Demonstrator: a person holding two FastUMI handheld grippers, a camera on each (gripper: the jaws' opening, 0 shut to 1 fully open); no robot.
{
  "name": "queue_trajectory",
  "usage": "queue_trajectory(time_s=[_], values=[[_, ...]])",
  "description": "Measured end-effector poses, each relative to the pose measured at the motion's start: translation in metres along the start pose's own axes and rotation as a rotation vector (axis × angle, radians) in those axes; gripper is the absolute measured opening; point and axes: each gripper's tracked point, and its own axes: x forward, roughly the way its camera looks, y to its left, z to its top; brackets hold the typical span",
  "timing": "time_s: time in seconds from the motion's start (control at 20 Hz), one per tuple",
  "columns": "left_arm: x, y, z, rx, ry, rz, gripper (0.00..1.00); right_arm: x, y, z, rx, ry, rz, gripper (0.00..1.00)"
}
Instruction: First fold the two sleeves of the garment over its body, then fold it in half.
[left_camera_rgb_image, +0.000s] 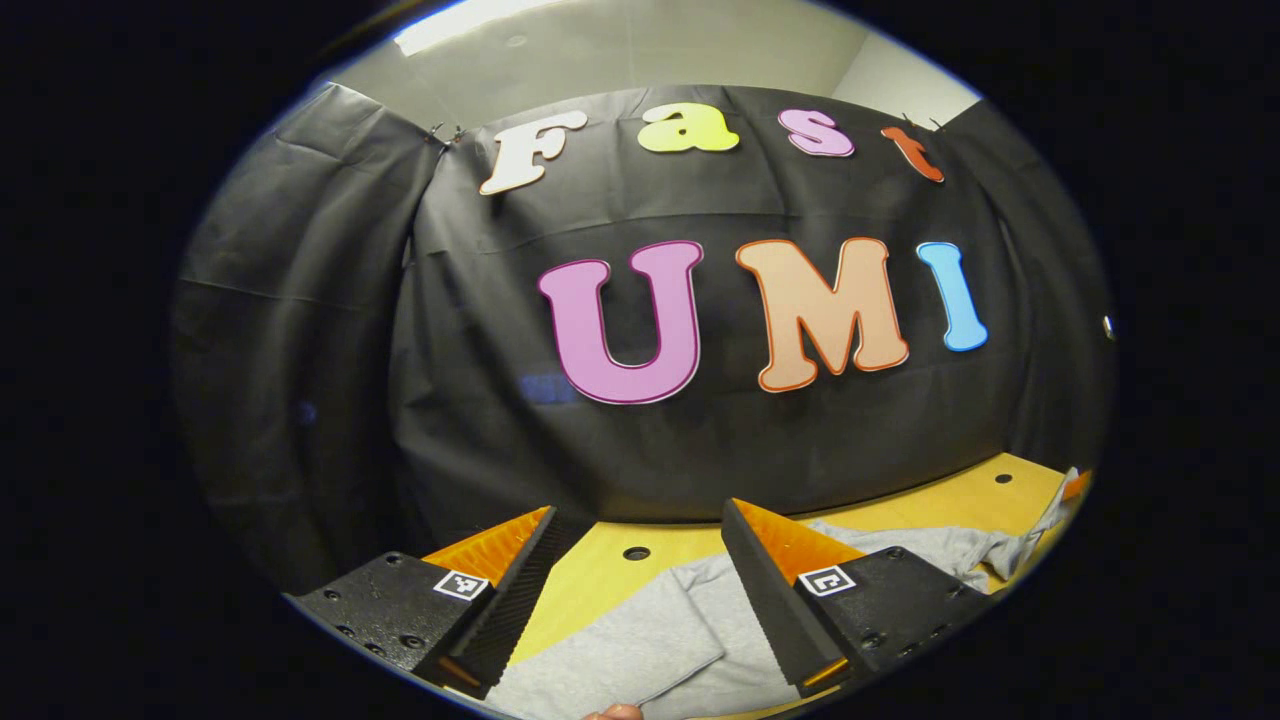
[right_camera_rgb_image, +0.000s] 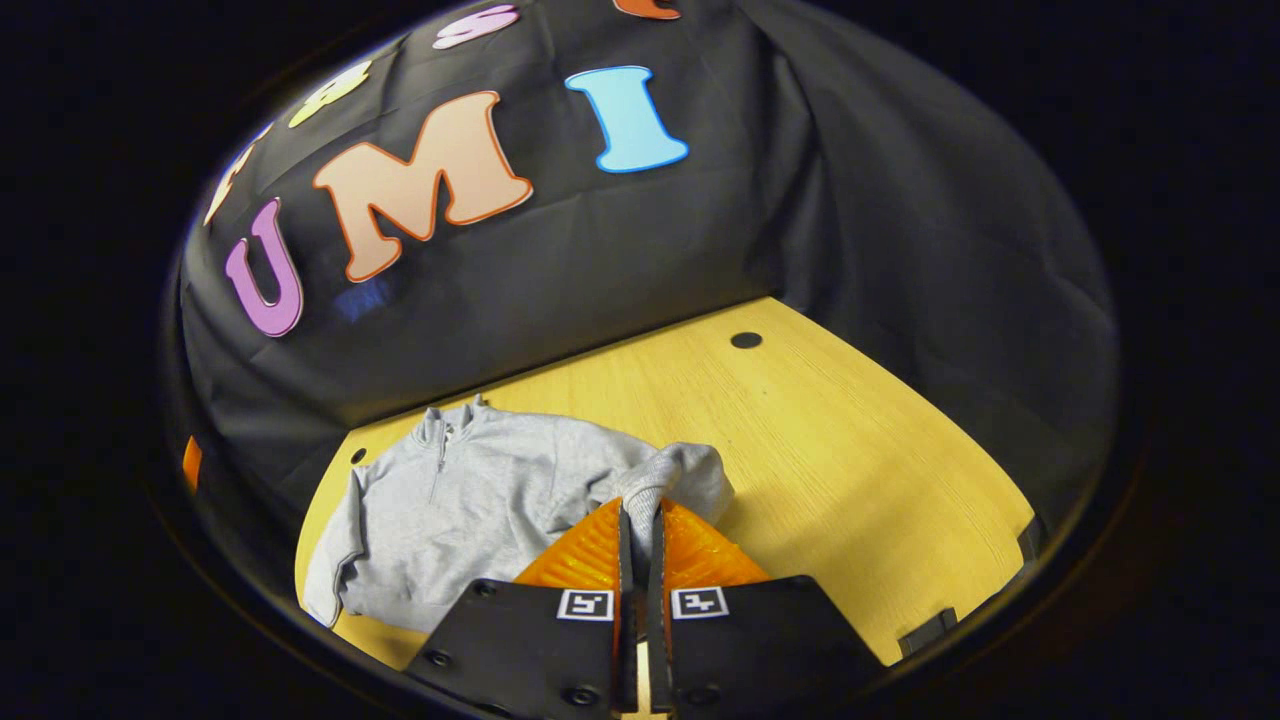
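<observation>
Left gripper view: the left gripper (left_camera_rgb_image: 640, 535) occupies the bottom of the frame, its jaws spread wide with nothing between them. It points at the black wall (left_camera_rgb_image: 700, 430), above the table (left_camera_rgb_image: 590, 580). The grey garment (left_camera_rgb_image: 650, 650) lies flat on the table at bottom centre, below the gap between the fingers, and extends to the lower right of the frame. A fingertip (left_camera_rgb_image: 612, 712) shows at the bottom edge.

Right gripper view: the right gripper (right_camera_rgb_image: 640, 525) sits at bottom centre, jaws closed on the grey sleeve (right_camera_rgb_image: 665, 480), which bunches up just above the fingertips. The garment body (right_camera_rgb_image: 470, 510) lies flat on the table at lower left of the frame, collar (right_camera_rgb_image: 445, 425) toward the wall. The right half of the table (right_camera_rgb_image: 850, 470) is bare wood with a round hole (right_camera_rgb_image: 745, 340) at its far edge.
</observation>
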Motion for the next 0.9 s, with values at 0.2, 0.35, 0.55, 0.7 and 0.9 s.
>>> queue_trajectory(time_s=[0.2, 0.35, 0.55, 0.7, 0.9], values=[[-0.002, 0.020, -0.004, 0.009, 0.011, 0.047, 0.99, 0.018, 0.048, 0.011, -0.057, -0.008, 0.071, 0.07], [-0.006, 0.039, -0.007, 0.017, 0.018, 0.090, 0.99, 0.033, 0.080, 0.017, -0.074, -0.008, 0.114, 0.07], [-0.011, 0.065, -0.009, 0.027, 0.025, 0.147, 0.99, 0.051, 0.120, 0.023, -0.070, 0.001, 0.163, 0.07], [-0.016, 0.083, -0.014, 0.025, 0.035, 0.188, 0.99, 0.064, 0.153, 0.027, -0.094, 0.007, 0.201, 0.07], [-0.022, 0.105, -0.021, 0.020, 0.052, 0.236, 0.96, 0.078, 0.202, 0.028, -0.146, 0.005, 0.257, 0.07]])
